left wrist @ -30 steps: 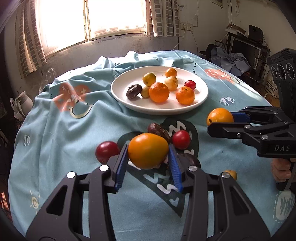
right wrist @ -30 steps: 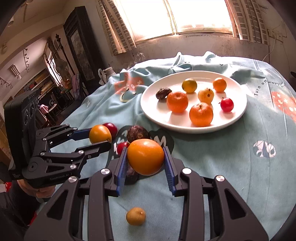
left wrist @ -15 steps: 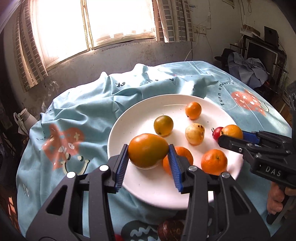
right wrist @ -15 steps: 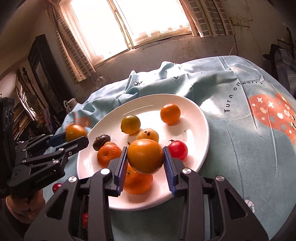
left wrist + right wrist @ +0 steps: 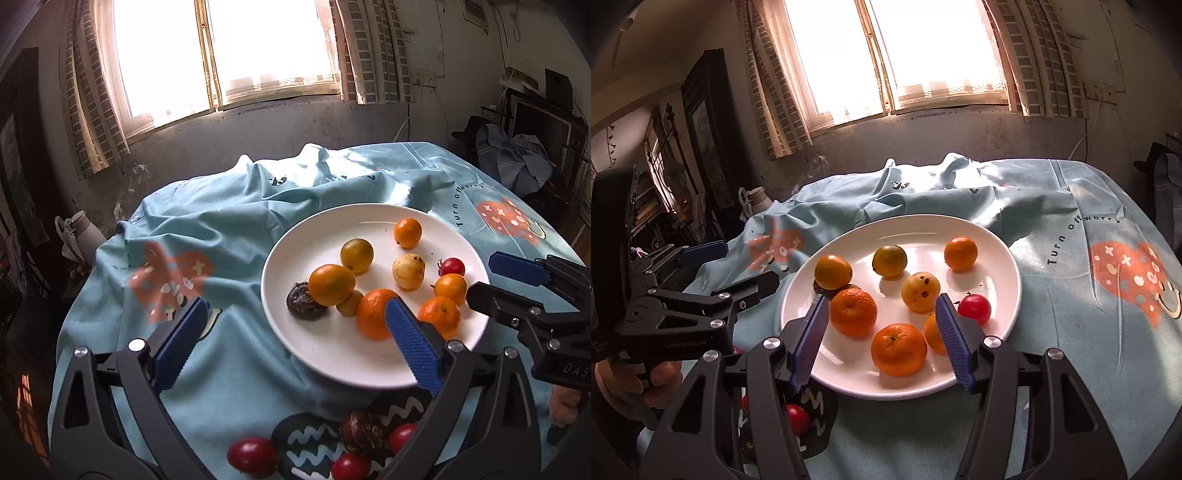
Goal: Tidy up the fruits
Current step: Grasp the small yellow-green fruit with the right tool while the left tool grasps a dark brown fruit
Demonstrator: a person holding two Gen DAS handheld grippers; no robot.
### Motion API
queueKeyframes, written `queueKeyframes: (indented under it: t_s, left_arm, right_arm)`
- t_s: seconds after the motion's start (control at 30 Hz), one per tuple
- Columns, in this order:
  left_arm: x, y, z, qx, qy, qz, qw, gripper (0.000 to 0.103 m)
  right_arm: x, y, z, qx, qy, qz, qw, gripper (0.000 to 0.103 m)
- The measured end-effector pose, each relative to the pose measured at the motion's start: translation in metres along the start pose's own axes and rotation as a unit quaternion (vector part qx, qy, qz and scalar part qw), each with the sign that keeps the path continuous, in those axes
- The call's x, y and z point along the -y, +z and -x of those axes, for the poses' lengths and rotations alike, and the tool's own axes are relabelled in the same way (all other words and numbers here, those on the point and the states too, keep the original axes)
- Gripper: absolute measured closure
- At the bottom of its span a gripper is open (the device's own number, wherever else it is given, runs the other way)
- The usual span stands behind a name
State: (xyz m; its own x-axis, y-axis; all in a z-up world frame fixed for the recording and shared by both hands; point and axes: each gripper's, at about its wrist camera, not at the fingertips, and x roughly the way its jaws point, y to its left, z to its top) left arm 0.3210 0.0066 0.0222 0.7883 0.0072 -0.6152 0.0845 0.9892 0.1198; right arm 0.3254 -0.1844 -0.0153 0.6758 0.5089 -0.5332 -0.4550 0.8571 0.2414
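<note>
Fruits lie mostly on the white plate (image 5: 295, 332) toward the tabletop's far edge; both the left hand-held gripper (image 5: 291, 339) and right hand-held gripper (image 5: 881, 339) hang spread and empty above it, so a drop-off looks done. Next comes reaching for the tomatoes (image 5: 252, 456) and dark fruit (image 5: 364, 430) at the near edge of the blue cloth (image 5: 221, 229), below a bright window (image 5: 897, 55).

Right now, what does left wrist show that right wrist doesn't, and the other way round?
Left wrist only: a dark brown fruit and three red fruits on the tablecloth near the camera, such as one at the bottom edge; a dark fruit on the plate, barely visible in the other view; a monitor far right.

Right wrist only: a dark cabinet by the window, and the hand holding the left claw.

Both: the white plate of fruit, with both claws open and empty; right claw.
</note>
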Motion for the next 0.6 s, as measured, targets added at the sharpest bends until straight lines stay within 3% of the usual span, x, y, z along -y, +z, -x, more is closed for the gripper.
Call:
queueKeyframes:
  t_s: [0.13, 0.33, 0.5, 0.6]
  left_arm:
    - [-0.011, -0.04, 0.035, 0.016, 0.007, 0.024, 0.9996, 0.002]
    - [-0.024, -0.088, 0.045, -0.016, 0.0, 0.064, 0.9978, 0.002]
    - [-0.021, -0.105, 0.045, -0.034, 0.06, 0.047, 0.9965, 0.002]
    - [-0.021, -0.108, 0.048, -0.035, 0.066, 0.04, 0.9964, 0.002]
  right_arm:
    - [-0.031, -0.027, 0.01, -0.043, 0.021, 0.035, 0.998, 0.042]
    - [-0.064, -0.074, 0.025, -0.098, 0.01, 0.098, 0.99, 0.043]
    - [-0.077, -0.1, 0.034, -0.131, 0.018, 0.108, 0.985, 0.042]
    - [-0.082, -0.106, 0.033, -0.146, 0.019, 0.113, 0.983, 0.042]
